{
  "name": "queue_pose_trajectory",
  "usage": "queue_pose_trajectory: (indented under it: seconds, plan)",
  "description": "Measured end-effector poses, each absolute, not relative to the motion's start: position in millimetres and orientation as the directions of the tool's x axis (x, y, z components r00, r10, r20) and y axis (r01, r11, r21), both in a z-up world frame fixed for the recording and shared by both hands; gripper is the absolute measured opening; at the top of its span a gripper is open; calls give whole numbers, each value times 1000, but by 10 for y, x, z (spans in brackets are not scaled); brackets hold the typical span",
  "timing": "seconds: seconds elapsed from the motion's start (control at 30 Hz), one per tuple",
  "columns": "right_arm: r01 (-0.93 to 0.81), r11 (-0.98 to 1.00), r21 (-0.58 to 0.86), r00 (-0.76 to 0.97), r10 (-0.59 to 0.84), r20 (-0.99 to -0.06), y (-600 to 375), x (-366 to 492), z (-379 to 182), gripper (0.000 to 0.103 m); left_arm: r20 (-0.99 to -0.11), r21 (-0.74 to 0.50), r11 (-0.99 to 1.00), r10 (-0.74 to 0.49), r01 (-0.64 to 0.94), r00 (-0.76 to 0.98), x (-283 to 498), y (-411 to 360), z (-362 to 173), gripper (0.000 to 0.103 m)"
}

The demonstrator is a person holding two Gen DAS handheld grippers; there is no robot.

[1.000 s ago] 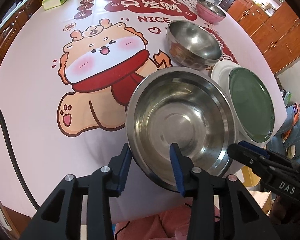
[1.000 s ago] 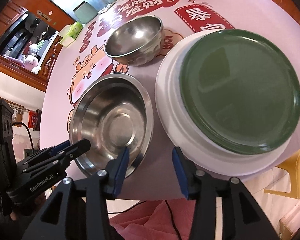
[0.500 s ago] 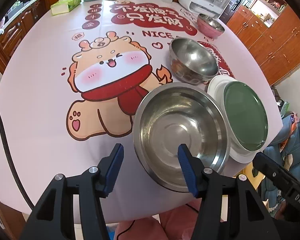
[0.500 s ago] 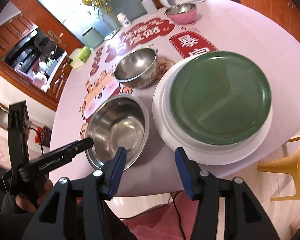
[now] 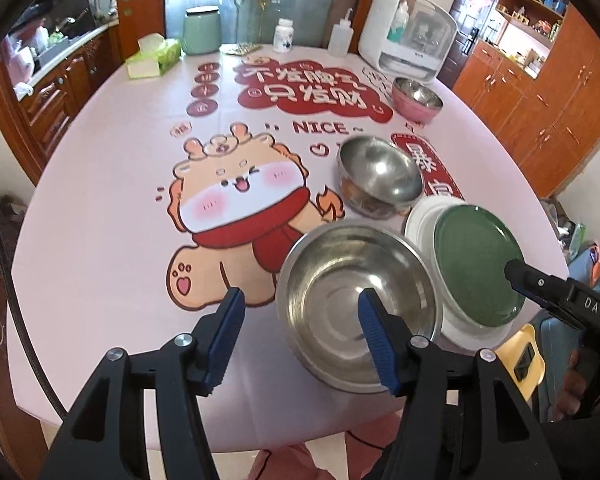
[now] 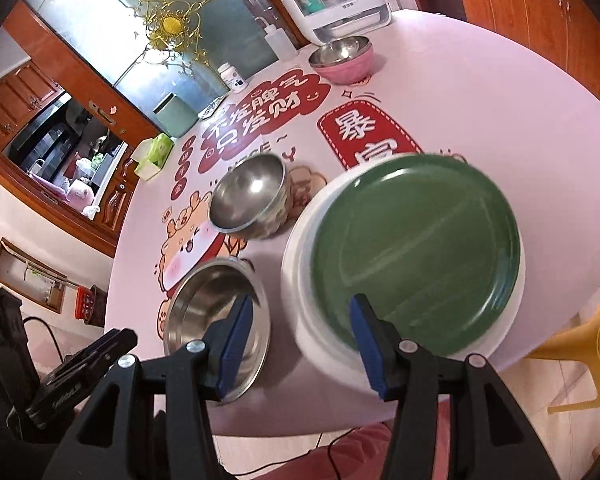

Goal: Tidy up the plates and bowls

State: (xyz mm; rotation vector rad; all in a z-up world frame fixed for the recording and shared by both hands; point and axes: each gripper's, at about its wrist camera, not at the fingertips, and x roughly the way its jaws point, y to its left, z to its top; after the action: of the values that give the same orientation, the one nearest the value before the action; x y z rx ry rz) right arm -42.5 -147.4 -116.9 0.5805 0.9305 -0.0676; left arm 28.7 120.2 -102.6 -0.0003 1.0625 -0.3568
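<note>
We find the left gripper (image 5: 300,336) with its fingers (image 5: 374,334) parted, opening, and nothing pressed between them; one finger shows over the large steel bowl (image 5: 356,300) without gripping it. The right gripper (image 6: 300,336) stands part open and empty, above the gap between that bowl and the plates.

The large steel bowl sits at the near edge of the surface (image 5: 100,208). Just beside it, at the near right edge, the green plate (image 5: 476,264) lies stacked on the white plate (image 5: 418,216). The smaller steel bowl (image 5: 380,176) stands just behind these. The pink bowl (image 5: 416,98) stands well apart, toward the far right edge.

Our judgement: the plates are stacked. The three bowls remain separate, so nesting them appears outstanding.
</note>
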Motion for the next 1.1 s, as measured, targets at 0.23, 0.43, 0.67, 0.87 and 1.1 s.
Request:
queue_pose_trajectory:
  seconds: [0.23, 0.43, 0.67, 0.87, 1.1]
  plan:
    - [243, 871, 426, 612, 203, -764, -1835, -254, -1064, 51, -857, -155, 960, -247, 231, 452, 348, 969, -936, 58]
    - [224, 887, 405, 590, 207, -780, -2203, -96, -987, 52, -856, -187, 966, -249, 178, 454, 436, 650, -887, 63]
    - [211, 899, 383, 584, 199, -787, -2620, 39, -898, 63, -837, -240, 957, -289, 162, 464, 549, 216, -812, 74]
    - [178, 917, 356, 581, 194, -790, -2971, 214, -846, 71, -841, -278, 953, -303, 122, 449, 687, -114, -864, 74]
    - [149, 931, 333, 580, 191, -792, -3354, 490, -811, 77, -838, -283, 956, -284, 75, 466, 809, -475, -829, 74]
